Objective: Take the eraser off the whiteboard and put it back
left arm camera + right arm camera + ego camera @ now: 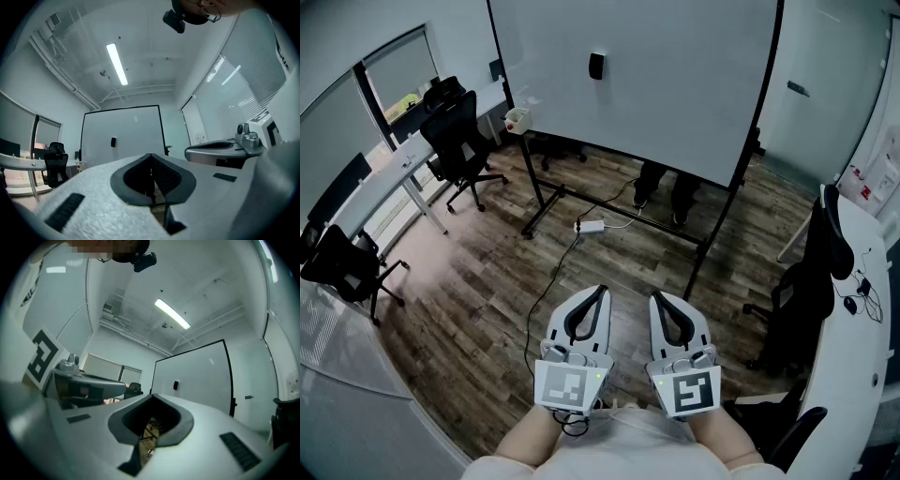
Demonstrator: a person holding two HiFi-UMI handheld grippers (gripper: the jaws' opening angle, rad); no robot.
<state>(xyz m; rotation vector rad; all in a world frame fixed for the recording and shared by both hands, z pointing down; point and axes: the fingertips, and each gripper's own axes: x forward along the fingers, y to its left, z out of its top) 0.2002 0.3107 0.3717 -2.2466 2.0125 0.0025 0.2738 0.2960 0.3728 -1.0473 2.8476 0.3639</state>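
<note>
A small black eraser (596,66) sticks high on the big whiteboard (675,94), which stands on a wheeled frame across the room. It also shows as a dark spot in the left gripper view (113,141) and in the right gripper view (176,386). Both grippers are held close to the person's body, side by side, pointing at the board from a good distance. My left gripper (602,292) is shut with nothing in it. My right gripper (655,297) has its tips together and is also empty.
The board's black frame legs (546,192) rest on the wood floor, with a white power strip (591,226) and its cable beside them. A person's legs (661,187) stand behind the board. Black office chairs (459,141) and a long desk (384,178) line the left; another desk (862,309) is on the right.
</note>
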